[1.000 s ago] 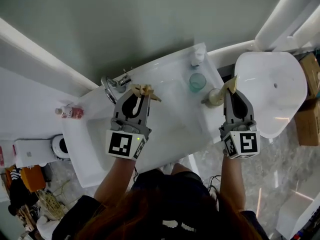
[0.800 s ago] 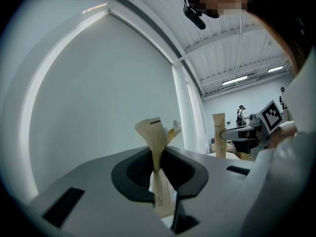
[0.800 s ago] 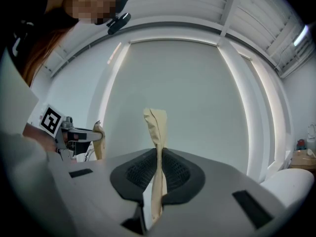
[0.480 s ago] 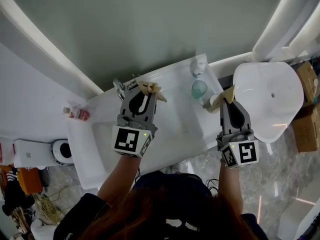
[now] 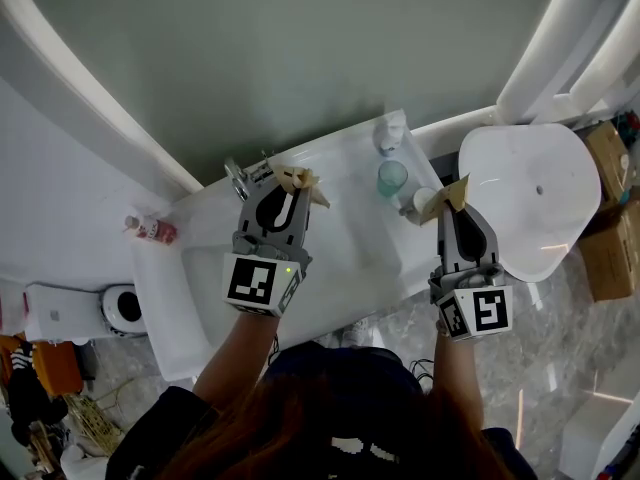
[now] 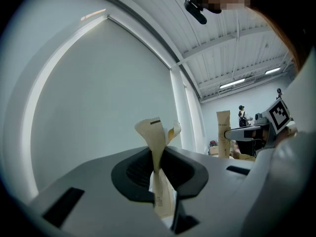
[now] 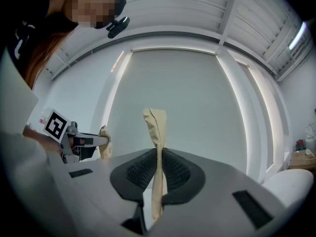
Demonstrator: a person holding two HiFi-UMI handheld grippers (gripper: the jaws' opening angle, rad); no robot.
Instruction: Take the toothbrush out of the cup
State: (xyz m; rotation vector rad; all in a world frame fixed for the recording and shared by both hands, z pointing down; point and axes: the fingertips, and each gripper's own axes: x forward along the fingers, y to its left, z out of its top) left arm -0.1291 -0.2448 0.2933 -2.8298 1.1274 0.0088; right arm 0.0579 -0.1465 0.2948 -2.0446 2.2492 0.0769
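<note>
My left gripper (image 5: pixel 289 186) is shut on a crumpled tan paper packet (image 5: pixel 301 179), held over the white sink (image 5: pixel 200 268) near the tap (image 5: pixel 240 178). In the left gripper view the packet (image 6: pixel 156 135) stands pinched between the jaws. My right gripper (image 5: pixel 452 198) is shut on a second tan paper strip (image 5: pixel 457 188) at the counter's right end; the same strip (image 7: pixel 157 130) rises upright from its jaws. A teal cup (image 5: pixel 392 176) stands on the counter between the grippers, apart from both. I see no toothbrush.
A white bottle (image 5: pixel 389 134) stands behind the cup, and a small white item (image 5: pixel 419 204) lies by the right gripper's tip. A toilet (image 5: pixel 535 203) sits at the right, cardboard boxes (image 5: pixel 608 238) beyond it. A pink-labelled bottle (image 5: pixel 152 230) lies left of the sink.
Both grippers have lifted a little, each with its paper piece still pinched. The head view has shifted slightly.
</note>
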